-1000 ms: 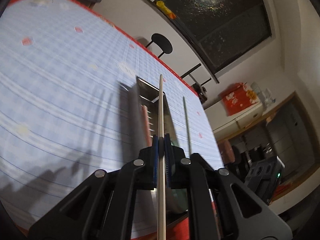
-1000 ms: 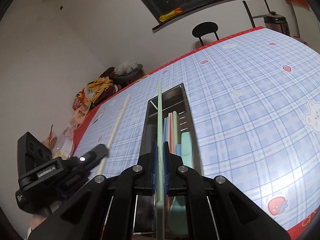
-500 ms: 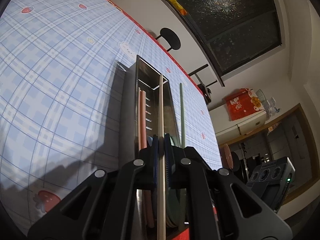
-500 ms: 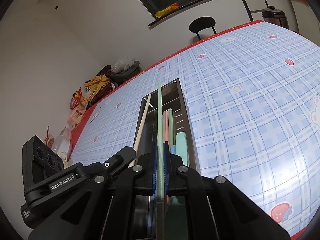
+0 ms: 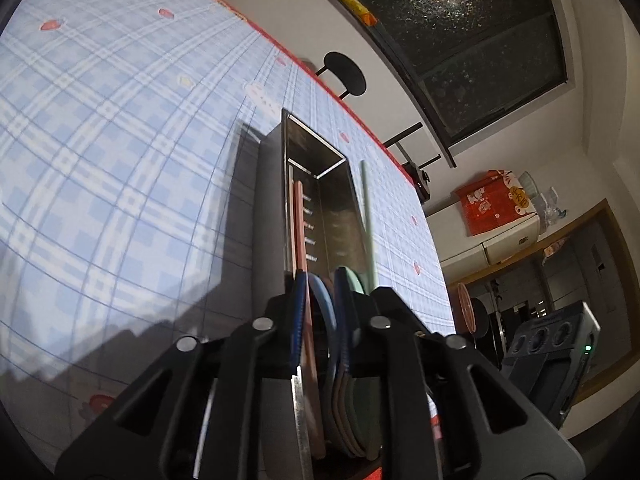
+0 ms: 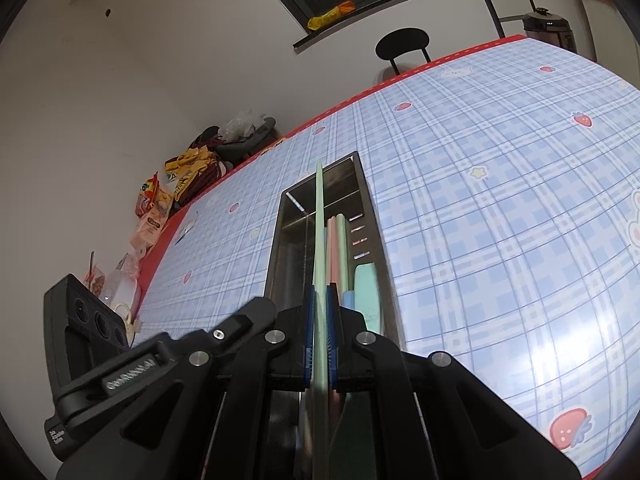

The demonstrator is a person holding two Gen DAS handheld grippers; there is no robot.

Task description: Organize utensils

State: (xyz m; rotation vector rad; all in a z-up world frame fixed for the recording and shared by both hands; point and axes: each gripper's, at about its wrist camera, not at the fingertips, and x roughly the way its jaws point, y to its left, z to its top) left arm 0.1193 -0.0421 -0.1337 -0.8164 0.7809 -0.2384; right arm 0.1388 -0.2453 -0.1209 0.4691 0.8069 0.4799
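Note:
A steel utensil holder (image 5: pixel 320 200) lies on the blue plaid tablecloth, also in the right wrist view (image 6: pixel 364 184). It holds pink, blue and green utensils (image 6: pixel 336 248). My left gripper (image 5: pixel 320 292) is open and empty right over the holder's near end; the beige chopstick is no longer between its jaws. My right gripper (image 6: pixel 320 300) is shut on a pale green chopstick (image 6: pixel 319 232) that points along the holder, above it. That green chopstick also shows in the left wrist view (image 5: pixel 367 216), by the holder's right wall.
The tablecloth (image 6: pixel 500 200) has a red edge. Snack bags (image 6: pixel 160 200) and clutter sit at the far left of the table. A black stool (image 6: pixel 404 40) stands behind it. A rice cooker (image 6: pixel 548 28) is at the back right.
My left gripper opened and the beige chopstick left its jaws, over the holder. The right gripper kept its hold on the green chopstick, staying over the holder.

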